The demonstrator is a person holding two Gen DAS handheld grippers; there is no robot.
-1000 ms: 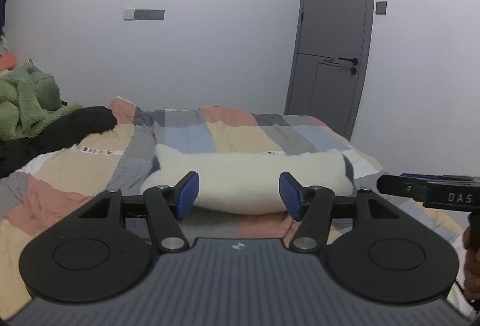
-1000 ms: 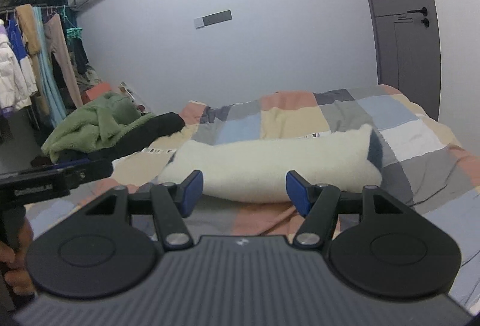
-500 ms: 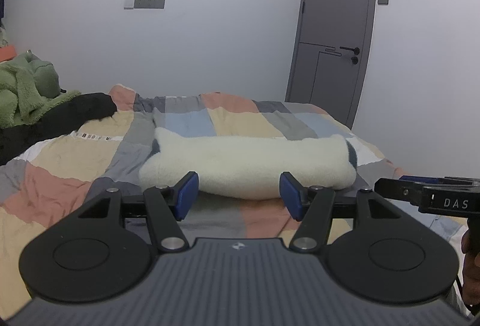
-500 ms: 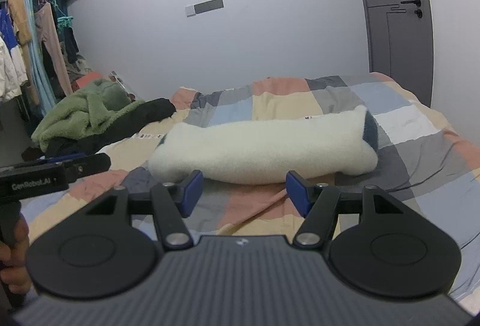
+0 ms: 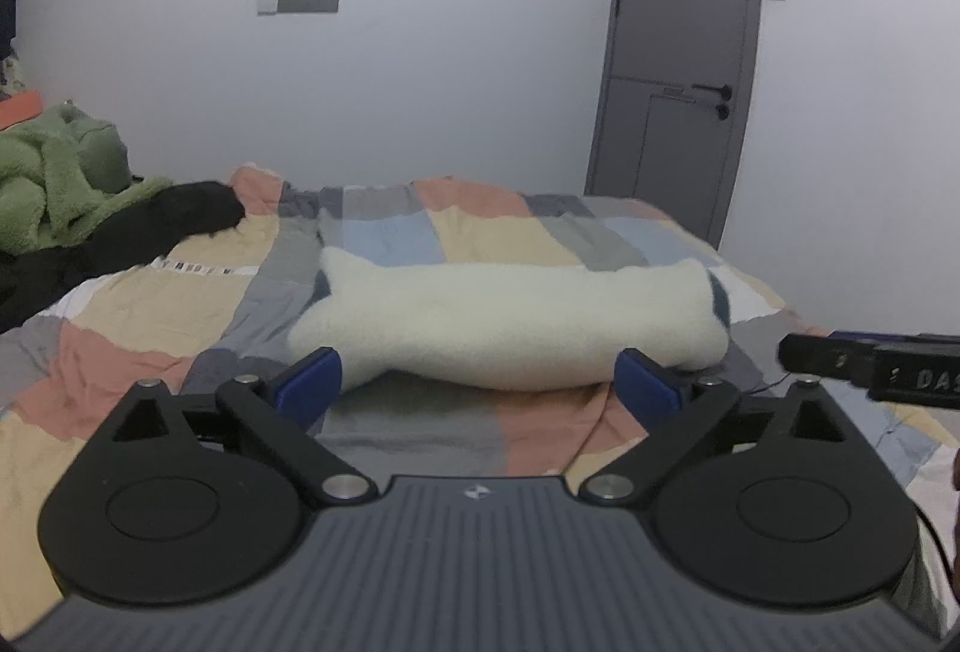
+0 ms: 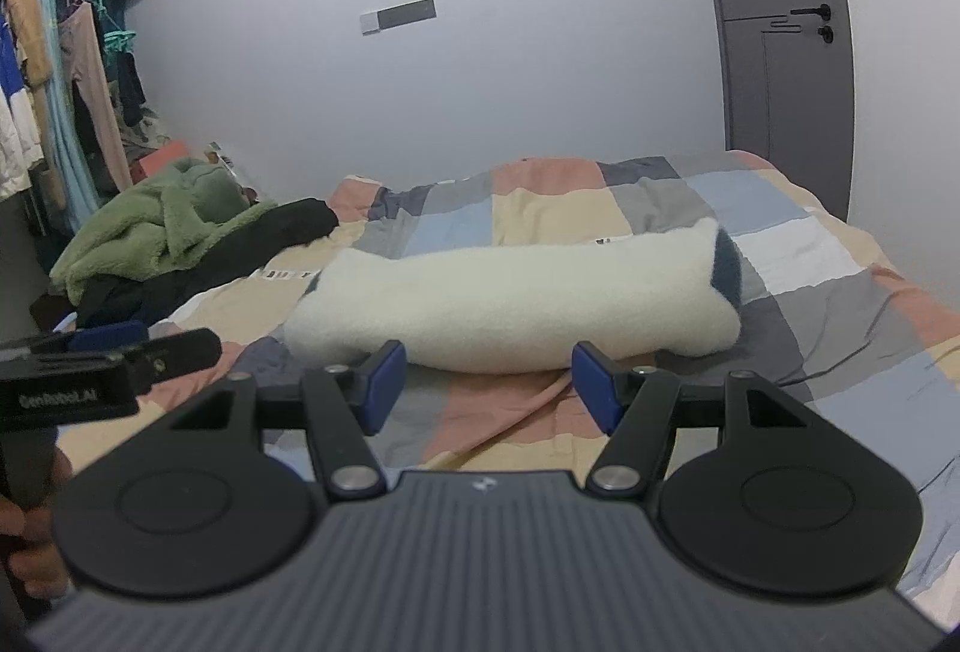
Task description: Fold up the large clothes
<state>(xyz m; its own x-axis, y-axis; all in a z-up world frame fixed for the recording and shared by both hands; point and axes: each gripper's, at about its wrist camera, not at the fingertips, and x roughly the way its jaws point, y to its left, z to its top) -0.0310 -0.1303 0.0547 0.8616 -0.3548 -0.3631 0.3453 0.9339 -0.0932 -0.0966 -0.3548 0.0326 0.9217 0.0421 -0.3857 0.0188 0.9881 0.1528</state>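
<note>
Left gripper (image 5: 477, 379) hangs near the bed's (image 5: 150, 304) front edge, its jaws opening wide with nothing between them; the blue pads (image 5: 309, 379) stand apart from any cloth. Toward the bed's far left corner lies a heap of green fleece (image 5: 54, 184) over a black garment (image 5: 120, 238), both rumpled and, by the look of it, yet to be folded. Across the middle of the patchwork quilt (image 5: 480, 232) the cream fleece garment (image 5: 510, 322) lies as a long, neat roll, a dark lining showing at its right end; that piece looks finished, or short of one last fold. Right gripper (image 6: 486, 382) hovers beside it near the same front edge, jaws half spread and empty.
</note>
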